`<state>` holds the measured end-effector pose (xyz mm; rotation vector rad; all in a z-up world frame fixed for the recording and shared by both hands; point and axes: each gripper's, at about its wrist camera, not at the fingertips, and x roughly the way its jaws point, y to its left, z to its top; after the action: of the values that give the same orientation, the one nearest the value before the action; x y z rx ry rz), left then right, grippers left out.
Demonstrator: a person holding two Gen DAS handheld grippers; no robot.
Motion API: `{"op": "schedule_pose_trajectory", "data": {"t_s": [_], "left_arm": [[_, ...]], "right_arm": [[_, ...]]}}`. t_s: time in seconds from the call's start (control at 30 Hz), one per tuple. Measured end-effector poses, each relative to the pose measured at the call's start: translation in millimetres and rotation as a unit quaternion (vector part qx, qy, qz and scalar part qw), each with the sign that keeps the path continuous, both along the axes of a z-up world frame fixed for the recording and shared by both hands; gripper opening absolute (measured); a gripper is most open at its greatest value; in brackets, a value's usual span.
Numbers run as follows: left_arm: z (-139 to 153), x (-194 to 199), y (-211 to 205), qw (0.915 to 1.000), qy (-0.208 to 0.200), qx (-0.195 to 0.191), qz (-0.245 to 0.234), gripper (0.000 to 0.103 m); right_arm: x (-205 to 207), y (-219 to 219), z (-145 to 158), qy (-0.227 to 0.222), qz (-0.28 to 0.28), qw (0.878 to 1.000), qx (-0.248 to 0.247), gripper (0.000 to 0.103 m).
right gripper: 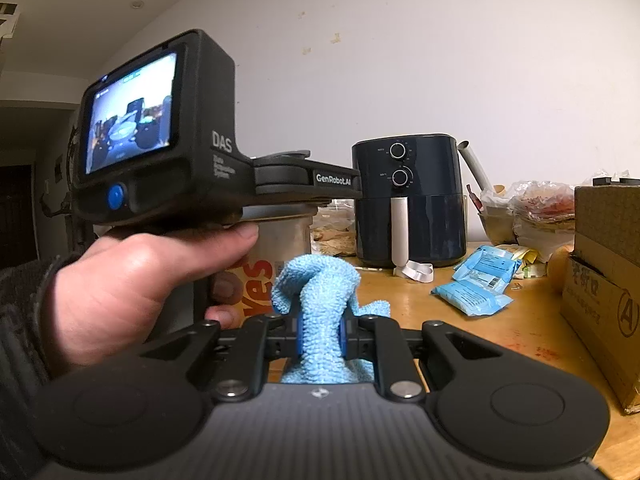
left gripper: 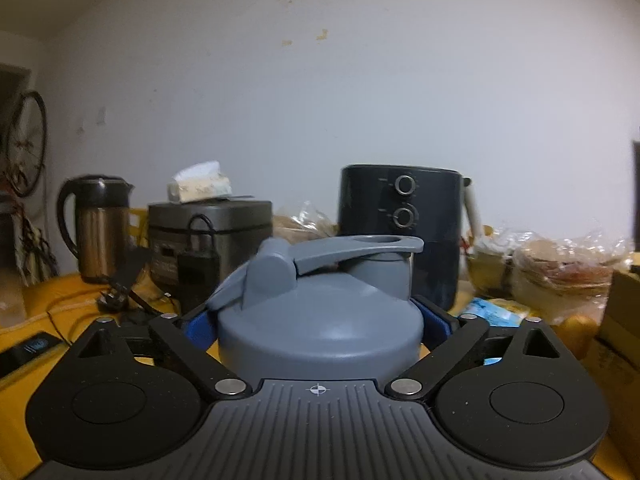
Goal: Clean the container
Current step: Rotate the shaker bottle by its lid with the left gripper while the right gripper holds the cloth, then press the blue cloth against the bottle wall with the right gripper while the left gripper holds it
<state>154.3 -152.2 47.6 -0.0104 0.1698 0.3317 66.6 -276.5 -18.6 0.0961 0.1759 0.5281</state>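
In the left wrist view a container with a grey flip-top lid (left gripper: 320, 308) fills the centre. My left gripper (left gripper: 316, 326) is shut on it, its blue pads (left gripper: 198, 328) pressing the lid's sides. The right wrist view shows the container's clear body (right gripper: 280, 236) with orange lettering, under the left gripper's screen housing (right gripper: 160, 140), which a hand (right gripper: 132, 280) holds. My right gripper (right gripper: 320, 336) is shut on a light blue cloth (right gripper: 316, 292) that bunches up above the fingers, just right of the container and apart from it.
A dark air fryer (right gripper: 408, 200) stands at the back of the table. A steel kettle (left gripper: 96, 228) and a rice cooker (left gripper: 208, 236) sit back left. Blue packets (right gripper: 476, 280), bagged food (left gripper: 560, 268) and a cardboard box (right gripper: 604, 280) crowd the right. A phone (left gripper: 28, 350) lies front left.
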Motion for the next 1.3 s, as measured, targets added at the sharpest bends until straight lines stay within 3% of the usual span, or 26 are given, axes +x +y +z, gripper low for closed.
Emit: {"op": "schedule_pose_trajectory", "data": {"t_s": [0.4,0.77,1.0,1.3], "left_arm": [[-6,-1,16,0.9974,-0.011,0.000,-0.071,0.096],[-12,0,33,0.9891,-0.020,-0.002,-0.146,0.096],[-12,3,46,0.9801,-0.015,-0.007,-0.198,0.096],[-13,5,64,0.9618,-0.010,-0.015,-0.273,0.096]], "right_arm": [[1,0,-1,0.000,0.001,1.000,0.001,0.011],[2,1,0,0.000,0.003,1.000,0.002,0.011],[1,3,0,0.001,0.004,1.000,0.001,0.012],[-2,5,1,0.001,0.005,1.000,0.002,0.013]]}}
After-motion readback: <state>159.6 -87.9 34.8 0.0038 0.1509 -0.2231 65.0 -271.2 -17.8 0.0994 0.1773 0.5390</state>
